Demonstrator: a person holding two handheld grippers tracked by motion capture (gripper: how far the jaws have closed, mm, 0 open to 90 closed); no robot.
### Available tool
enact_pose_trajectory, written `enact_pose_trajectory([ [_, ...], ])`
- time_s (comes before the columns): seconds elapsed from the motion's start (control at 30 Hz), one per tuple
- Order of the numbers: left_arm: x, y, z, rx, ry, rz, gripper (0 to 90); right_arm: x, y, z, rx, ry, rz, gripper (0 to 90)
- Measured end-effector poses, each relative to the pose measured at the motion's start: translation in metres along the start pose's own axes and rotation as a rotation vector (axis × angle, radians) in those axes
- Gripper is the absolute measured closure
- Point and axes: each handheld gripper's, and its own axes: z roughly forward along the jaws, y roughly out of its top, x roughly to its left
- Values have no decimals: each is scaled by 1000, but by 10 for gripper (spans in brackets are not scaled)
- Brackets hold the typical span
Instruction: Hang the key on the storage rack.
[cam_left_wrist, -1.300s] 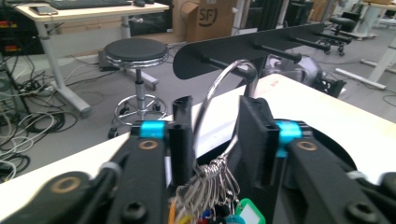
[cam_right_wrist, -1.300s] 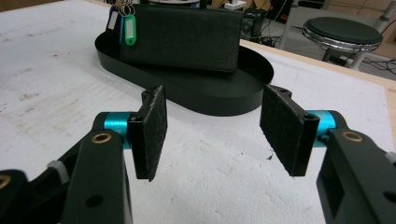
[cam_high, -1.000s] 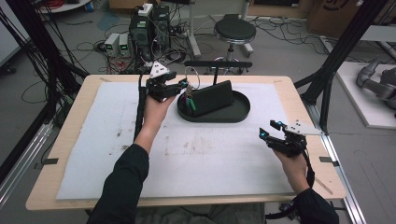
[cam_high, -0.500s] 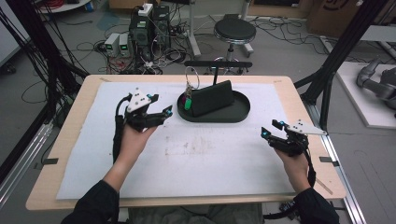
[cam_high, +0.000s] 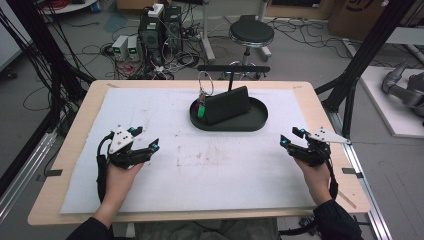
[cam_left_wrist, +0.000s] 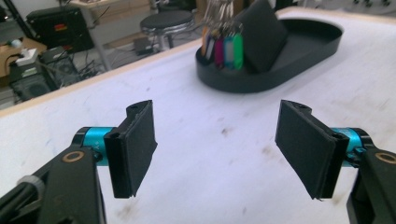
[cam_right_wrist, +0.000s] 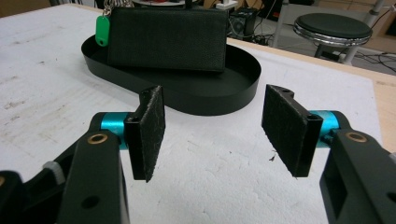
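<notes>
A wooden desk (cam_high: 65, 150) seen from above, most of it covered by a white, scuffed mat (cam_high: 215, 160) with faint brown stains near its middle. On the grey floor at far left stand black frame posts and tangled cables, with small computer cases (cam_high: 155, 27) beyond the desk's far edge.

At the near left, the left gripper (cam_high: 143, 140) rests in a hand over the mat, well apart from everything else. Its jaws have just been opening and stand wide apart with nothing between them; the left gripper view shows bare mat in the gap.

At the far middle sits a black oval tray (cam_high: 250, 123). A black wallet (cam_high: 227, 105) stands on edge in it, and a key ring with coloured tags (cam_high: 201, 102) leans at the wallet's left end. Behind the desk stands a round black stool (cam_high: 251, 34).

At the near right, the right gripper (cam_high: 291, 138) hovers over the mat's right edge, jaws open and empty, pointed toward the tray. Farther right, a grey robot arm (cam_high: 402, 90) lies on a white platform.
</notes>
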Motion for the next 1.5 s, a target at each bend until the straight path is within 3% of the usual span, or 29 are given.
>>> enact_pose_trajectory([
  [0.3, 16, -19, 2, 53, 31, 6, 271, -4, 0, 5, -1, 13, 20, 365],
  [0.5, 21, -24, -3, 51, 56, -48, 266, -5, -1, 9, 3, 4, 16, 335],
  [0.83, 23, -28, -7, 62, 83, -65, 266, -5, -1, 12, 12, 4, 15, 314],
  [1.5, 24, -30, -4, 77, 91, -72, 266, -6, -1, 12, 15, 4, 22, 303],
])
